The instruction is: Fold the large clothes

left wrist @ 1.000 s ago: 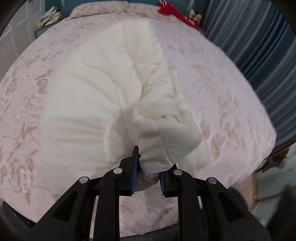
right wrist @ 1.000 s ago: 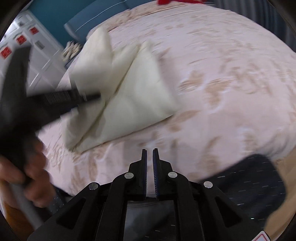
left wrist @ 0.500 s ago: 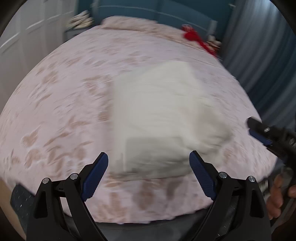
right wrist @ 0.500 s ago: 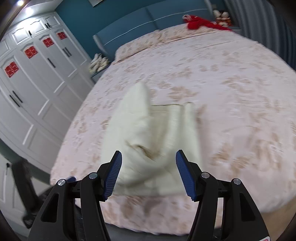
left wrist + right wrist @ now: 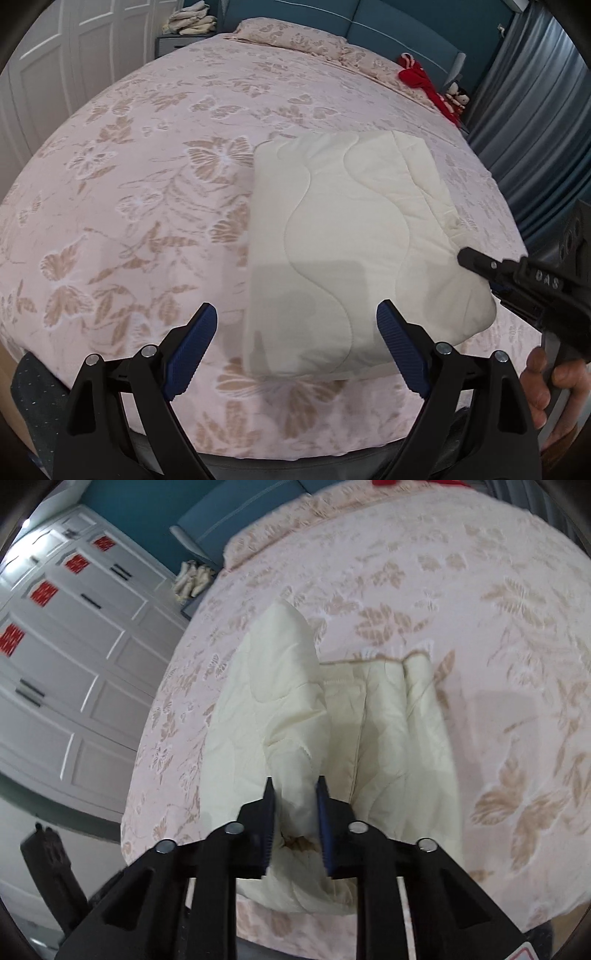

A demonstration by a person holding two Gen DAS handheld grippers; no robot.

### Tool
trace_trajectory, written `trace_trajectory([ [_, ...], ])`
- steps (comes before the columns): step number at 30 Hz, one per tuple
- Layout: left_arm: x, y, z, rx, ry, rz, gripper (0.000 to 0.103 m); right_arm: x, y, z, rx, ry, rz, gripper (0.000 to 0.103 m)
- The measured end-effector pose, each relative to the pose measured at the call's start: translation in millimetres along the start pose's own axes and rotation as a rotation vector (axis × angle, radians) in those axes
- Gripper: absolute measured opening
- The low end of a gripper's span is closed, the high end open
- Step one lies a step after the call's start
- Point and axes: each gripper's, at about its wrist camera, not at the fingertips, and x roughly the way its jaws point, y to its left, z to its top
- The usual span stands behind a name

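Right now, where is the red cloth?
In the left wrist view, the red cloth lies at the far right corner of the bed, beside the pillows and the curtain.

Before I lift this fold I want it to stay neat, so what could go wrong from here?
1. The right hand-held gripper pinches only a bunched edge of the cream quilted garment; lifting may drag uneven layers.
2. The left hand-held gripper is open and holds nothing, so the folded stack may slide on the bedspread.
3. The garment lies near the bed's edge and could slip off.
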Motion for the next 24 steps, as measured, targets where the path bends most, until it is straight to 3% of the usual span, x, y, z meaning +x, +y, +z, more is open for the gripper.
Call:
trace_trajectory([
  [6, 8, -31, 9, 0.049, -0.01, -0.022, 0.086, -37, -24, -15, -0.03, -0.094, -0.137, 0.014],
  [9, 22, -42, 11, 0.065, 0.008, -0.018, 0.086, -30, -52, -26, 0.019, -0.067, -0.164, 0.014],
  [14, 59, -58, 7, 0.059, 0.104, -0.012, 0.084, -5, -88, -43, 0.084, -0.008, -0.18, 0.014],
  [24, 91, -67, -6, 0.102, 0.142, 0.094, 0.092, 33, -92, -52, 0.058, 0.022, -0.262, 0.019],
])
